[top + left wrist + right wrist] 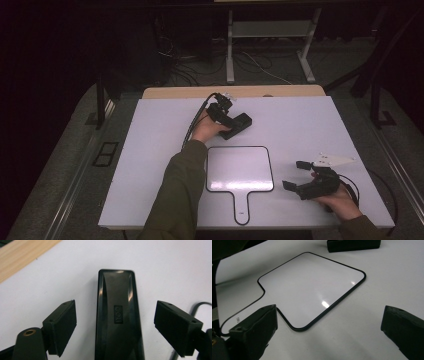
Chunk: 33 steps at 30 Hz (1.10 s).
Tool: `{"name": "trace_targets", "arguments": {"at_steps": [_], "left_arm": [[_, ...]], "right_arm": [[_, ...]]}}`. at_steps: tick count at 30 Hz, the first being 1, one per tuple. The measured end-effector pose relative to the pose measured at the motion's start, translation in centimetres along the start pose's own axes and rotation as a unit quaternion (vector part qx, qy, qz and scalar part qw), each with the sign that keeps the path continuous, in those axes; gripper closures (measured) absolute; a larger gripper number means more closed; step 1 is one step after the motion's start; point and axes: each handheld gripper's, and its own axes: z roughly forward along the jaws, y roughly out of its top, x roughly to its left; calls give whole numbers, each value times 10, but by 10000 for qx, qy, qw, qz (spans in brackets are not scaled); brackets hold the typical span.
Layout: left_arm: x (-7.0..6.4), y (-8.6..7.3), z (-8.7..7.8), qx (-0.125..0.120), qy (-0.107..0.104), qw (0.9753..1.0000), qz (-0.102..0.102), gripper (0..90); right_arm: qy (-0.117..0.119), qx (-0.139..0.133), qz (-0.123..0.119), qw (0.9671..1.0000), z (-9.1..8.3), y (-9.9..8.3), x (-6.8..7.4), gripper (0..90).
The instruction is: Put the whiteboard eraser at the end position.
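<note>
We are holding our left gripper (pixel 115 325) wide apart around the eraser (pixel 118 317) near the table's (pixel 150 150) far edge; our right gripper (pixel 295 175), also spread, is hovering beside the whiteboard (pixel 240 169).

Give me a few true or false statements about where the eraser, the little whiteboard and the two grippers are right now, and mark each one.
1. The left gripper is open, one jaw on each side of the black eraser. True.
2. The eraser lies on the handled whiteboard. False: it lies on the table beyond the board.
3. The right gripper holds the whiteboard. False: it is open and apart from it.
4. The whiteboard's surface looks blank. True.
</note>
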Motion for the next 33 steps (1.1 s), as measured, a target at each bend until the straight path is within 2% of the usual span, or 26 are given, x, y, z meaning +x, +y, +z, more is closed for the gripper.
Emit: {"name": "trace_targets", "arguments": {"at_steps": [7,9,11,13,16,18,19,20,24,28,33], "left_arm": [[-8,-4,-10,-212,-58,9997,53,151],[-11,-7,-12,-236,-58,9996,147,148],[-14,-9,-14,-279,-54,9995,122,142],[-17,-13,-17,-324,-45,9993,199,134],[-21,-18,-21,-379,-68,9991,198,123],[-25,-22,-22,-469,-97,9988,79,112],[-25,-23,-23,-388,-107,9990,212,108],[-26,-25,-24,-402,-117,9988,235,99],[-31,-33,-28,-449,-111,9987,223,74],[-37,-37,-32,-485,-53,9984,303,34],[-45,-43,-39,-491,-25,9985,243,0]], "right_arm": [[22,37,22,10000,1,-2,0,0],[39,34,23,10000,1,-2,0,0],[36,41,10,10000,1,-2,1,0],[45,41,21,10000,1,-3,1,0],[48,49,17,10000,1,-3,1,0],[47,47,13,10000,1,-3,1,0],[50,49,13,10000,1,-3,1,0],[54,52,20,10000,1,-3,1,0],[46,68,14,10000,1,-4,1,0],[51,67,30,10000,1,-4,1,0],[59,52,34,10000,1,-4,2,0]]}}
